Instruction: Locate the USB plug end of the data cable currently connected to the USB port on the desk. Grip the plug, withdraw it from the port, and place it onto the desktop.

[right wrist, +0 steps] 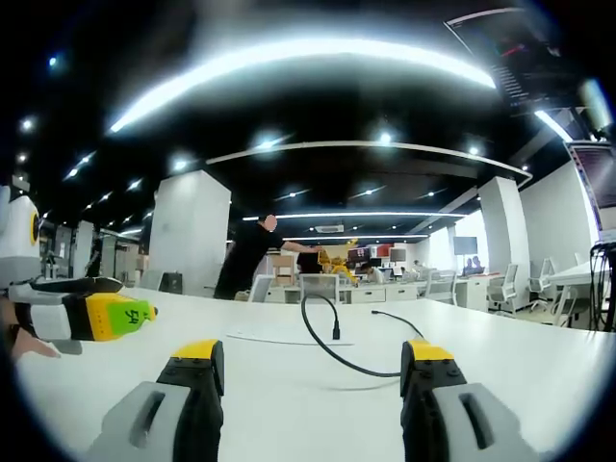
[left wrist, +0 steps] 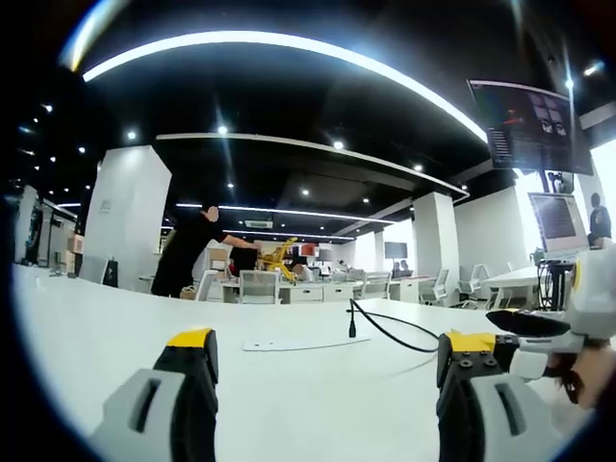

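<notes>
Thin black cable (right wrist: 332, 351) curving in glossy loop across smooth white table (right wrist: 289, 385), plug end (right wrist: 335, 334) standing upright mid-table, well apart from both grippers. Left gripper (left wrist: 322, 371) and right gripper (right wrist: 310, 380) hovering, grey jaws with yellow tips spread wide, holding nothing. Open office glowing under curved ceiling light strips (left wrist: 289, 48); person (right wrist: 248, 258) leaning over far desks.

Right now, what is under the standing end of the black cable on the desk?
The black cable arches up and its plug points down at the white desk. A thin flat strip lies beside it. The port itself is too small to make out.
</notes>
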Demonstrator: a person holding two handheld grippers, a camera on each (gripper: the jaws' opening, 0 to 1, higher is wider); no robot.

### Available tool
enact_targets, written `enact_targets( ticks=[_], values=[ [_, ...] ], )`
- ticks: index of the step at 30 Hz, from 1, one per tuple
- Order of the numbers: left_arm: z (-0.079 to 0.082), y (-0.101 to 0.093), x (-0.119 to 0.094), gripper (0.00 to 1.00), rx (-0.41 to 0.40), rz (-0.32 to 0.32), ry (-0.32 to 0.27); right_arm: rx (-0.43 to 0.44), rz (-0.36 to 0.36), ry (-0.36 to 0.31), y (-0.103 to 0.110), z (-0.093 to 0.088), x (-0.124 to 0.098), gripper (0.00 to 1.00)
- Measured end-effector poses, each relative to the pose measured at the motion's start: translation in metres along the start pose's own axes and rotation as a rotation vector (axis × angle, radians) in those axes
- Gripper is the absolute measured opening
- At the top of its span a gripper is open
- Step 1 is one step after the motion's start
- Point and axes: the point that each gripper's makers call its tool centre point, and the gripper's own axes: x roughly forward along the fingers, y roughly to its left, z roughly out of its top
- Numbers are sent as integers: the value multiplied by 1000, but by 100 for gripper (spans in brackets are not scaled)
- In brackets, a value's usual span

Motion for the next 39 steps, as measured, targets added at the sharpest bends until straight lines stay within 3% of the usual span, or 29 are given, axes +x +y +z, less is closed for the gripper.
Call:
enact_targets(
  ticks=[10,22,39],
  values=[
    [1,0,0,94,-3,-3,0,1,-2,-1,0,1,-1,75],
    [-3,3,5,94,-14,-2,24,60,-33,-16,-13,5,3,75],
    [7,3,16,94,-26,-21,12,49,-18,-23,-9,10,9,74]
  ],
)
